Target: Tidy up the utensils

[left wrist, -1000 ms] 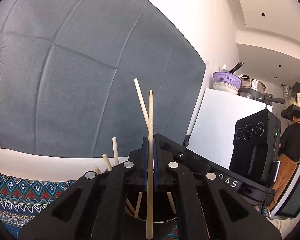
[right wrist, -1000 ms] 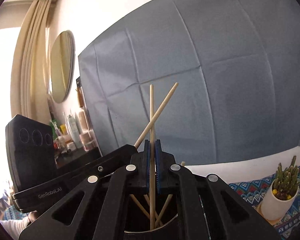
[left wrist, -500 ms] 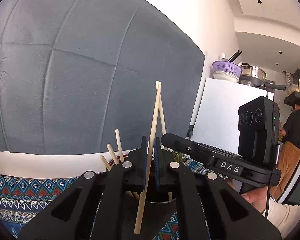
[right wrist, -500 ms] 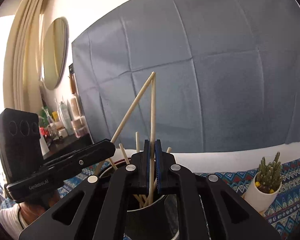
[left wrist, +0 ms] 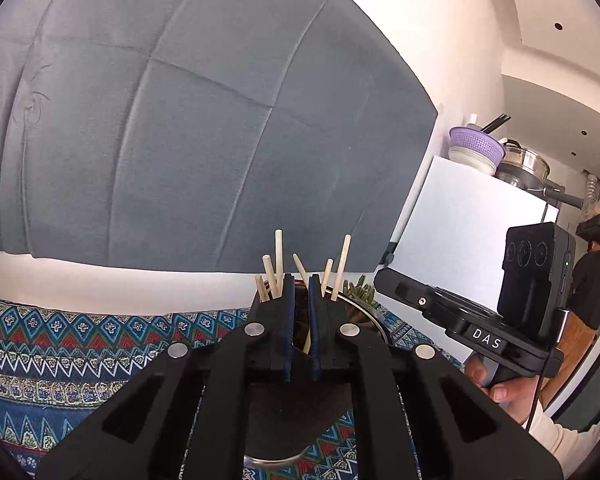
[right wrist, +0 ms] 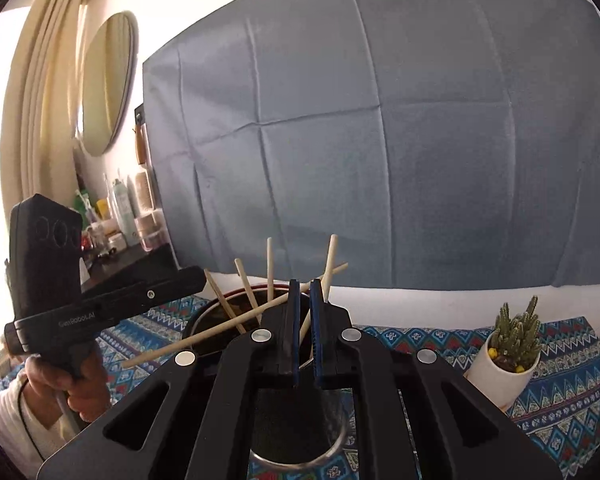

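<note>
1. Left wrist view: pale wooden chopsticks point(left wrist: 278, 256) stand bunched in a dark cup point(left wrist: 365, 309) with a metal rim. Their tips fan upward on both sides of the tool's fingertips.
2. From the right wrist view, one long chopstick point(right wrist: 220, 326) lies slanted across the cup's rim, its lower end sticking out past the cup towards the left. The others lean inside.
3. The left gripper point(left wrist: 300, 280) hangs over the cup mouth with its blue pads drawn almost together. Only a thin slit is left and nothing is pinched in it.
4. The right gripper point(right wrist: 305, 282) is likewise closed to a slit above the cup. A leaning stick shows through that slit, but I cannot tell whether the pads touch it.
5. Each tool appears in the other's view, held by the right hand point(left wrist: 496, 384) and the left hand point(right wrist: 68, 384), both in pale sleeves.
6. The cup stands on a patterned blue tablecloth point(left wrist: 80, 340), and a cactus in a white pot point(right wrist: 508, 356) sits near it.
7. A blue-grey cloth point(left wrist: 180, 140) hangs on the wall behind.
</note>
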`<action>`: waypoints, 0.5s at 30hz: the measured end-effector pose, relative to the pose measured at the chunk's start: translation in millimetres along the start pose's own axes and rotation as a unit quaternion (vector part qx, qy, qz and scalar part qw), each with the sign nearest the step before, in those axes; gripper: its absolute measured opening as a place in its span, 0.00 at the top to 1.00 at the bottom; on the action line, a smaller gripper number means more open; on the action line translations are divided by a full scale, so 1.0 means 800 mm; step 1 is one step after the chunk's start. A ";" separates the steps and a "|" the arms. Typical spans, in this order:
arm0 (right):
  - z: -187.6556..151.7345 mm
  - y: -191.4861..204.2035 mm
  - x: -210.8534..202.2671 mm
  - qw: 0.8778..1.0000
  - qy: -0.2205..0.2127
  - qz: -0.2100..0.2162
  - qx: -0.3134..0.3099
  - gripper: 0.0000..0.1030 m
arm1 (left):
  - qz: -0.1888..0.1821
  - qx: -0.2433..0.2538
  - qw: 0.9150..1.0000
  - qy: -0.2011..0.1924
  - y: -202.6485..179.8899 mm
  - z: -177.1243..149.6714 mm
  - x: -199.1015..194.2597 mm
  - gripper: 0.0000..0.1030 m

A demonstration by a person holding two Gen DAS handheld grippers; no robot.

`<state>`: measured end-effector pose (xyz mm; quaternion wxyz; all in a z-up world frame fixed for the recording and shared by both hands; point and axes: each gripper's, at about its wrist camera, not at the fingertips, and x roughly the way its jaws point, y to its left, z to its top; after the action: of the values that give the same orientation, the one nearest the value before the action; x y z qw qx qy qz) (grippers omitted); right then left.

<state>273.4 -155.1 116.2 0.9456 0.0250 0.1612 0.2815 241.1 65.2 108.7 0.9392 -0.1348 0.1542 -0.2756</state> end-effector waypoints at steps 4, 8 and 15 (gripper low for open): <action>0.000 0.004 -0.008 1.000 0.000 0.000 -0.003 0.94 | 0.012 0.013 1.000 0.010 -0.011 0.002 -0.012 0.92; 0.002 0.005 -0.017 1.000 0.007 0.003 -0.003 0.83 | 0.024 0.022 0.999 0.035 -0.020 0.002 -0.024 0.76; 0.004 0.005 -0.040 1.000 0.008 -0.022 -0.015 0.26 | 0.066 0.048 0.991 0.108 -0.052 0.031 -0.008 0.24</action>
<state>247.6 -168.9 129.1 0.9506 0.0054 0.1652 0.2629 225.3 39.4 147.1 0.9387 -0.0486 0.2494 -0.2329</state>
